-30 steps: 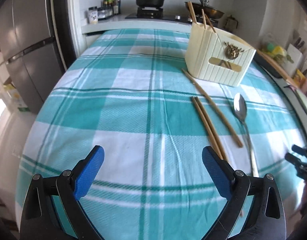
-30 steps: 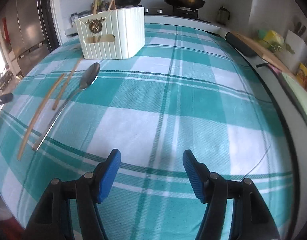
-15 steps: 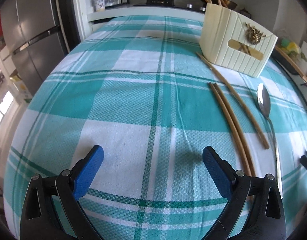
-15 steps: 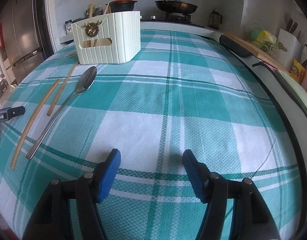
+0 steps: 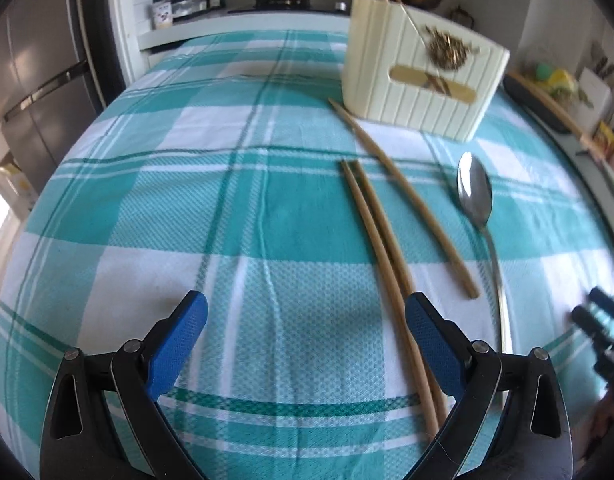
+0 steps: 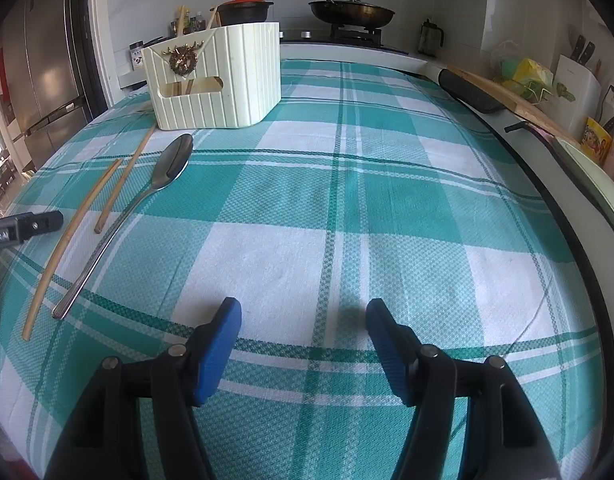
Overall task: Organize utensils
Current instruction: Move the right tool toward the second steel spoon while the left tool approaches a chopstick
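A cream ribbed utensil holder (image 5: 421, 80) with a gold stag badge stands at the far side of the checked tablecloth and holds a few chopsticks; it also shows in the right wrist view (image 6: 219, 80). A pair of wooden chopsticks (image 5: 381, 248) lies side by side, its near end passing beside my left gripper's right finger. A single chopstick (image 5: 403, 200) and a metal spoon (image 5: 477, 200) lie to their right. My left gripper (image 5: 307, 320) is open and empty. My right gripper (image 6: 303, 328) is open and empty, with the spoon (image 6: 147, 192) and chopsticks (image 6: 75, 232) far to its left.
The table (image 6: 387, 200) is covered in a teal and white plaid cloth. A stove with a red-lidded pot (image 6: 246, 10) and a pan (image 6: 351, 12) stands behind it. A fridge (image 5: 31, 92) is at the left. A cutting board (image 6: 507, 96) and clutter line the right counter.
My left gripper has moved forward and right, so the chopstick pair now lies beside its right finger. The right gripper has barely shifted.
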The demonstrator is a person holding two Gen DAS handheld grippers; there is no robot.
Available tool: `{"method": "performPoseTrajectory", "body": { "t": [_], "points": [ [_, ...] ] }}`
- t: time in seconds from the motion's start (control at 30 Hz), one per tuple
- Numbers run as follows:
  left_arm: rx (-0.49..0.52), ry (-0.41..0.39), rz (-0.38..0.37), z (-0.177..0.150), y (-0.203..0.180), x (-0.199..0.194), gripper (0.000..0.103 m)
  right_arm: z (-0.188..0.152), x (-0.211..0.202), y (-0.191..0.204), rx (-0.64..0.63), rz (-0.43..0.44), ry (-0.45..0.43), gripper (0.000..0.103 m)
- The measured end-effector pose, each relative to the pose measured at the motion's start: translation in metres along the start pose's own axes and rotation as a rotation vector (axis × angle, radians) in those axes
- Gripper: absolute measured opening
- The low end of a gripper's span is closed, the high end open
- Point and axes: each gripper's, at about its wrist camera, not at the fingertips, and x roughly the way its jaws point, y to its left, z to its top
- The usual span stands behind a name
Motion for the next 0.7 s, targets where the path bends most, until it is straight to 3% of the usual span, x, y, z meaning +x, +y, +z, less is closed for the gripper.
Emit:
{"method": "performPoseTrajectory", "body": {
  "t": [0.2, 0.47, 0.6, 0.7],
  "points": [
    [0.042, 0.019, 0.045, 0.000, -0.008, 0.006, 0.103, 0.000, 0.000, 0.000, 0.000, 0.000, 0.000, 0.066],
    [0.032, 0.014, 0.029, -0.001, -0.004, 0.004, 0.100, 0.003, -0.002, 0.005, -0.005, -0.021, 0.009, 0.066],
    [0.030, 0.005, 0.035, -0.001, -0.004, 0.004, 0.100, 0.024, -0.016, 0.042, -0.017, 0.160, -0.006, 0.064],
    [0.029, 0.003, 0.035, -0.001, -0.004, 0.004, 0.100, 0.042, -0.010, 0.076, -0.050, 0.259, 0.021, 0.046]
  ]
}}
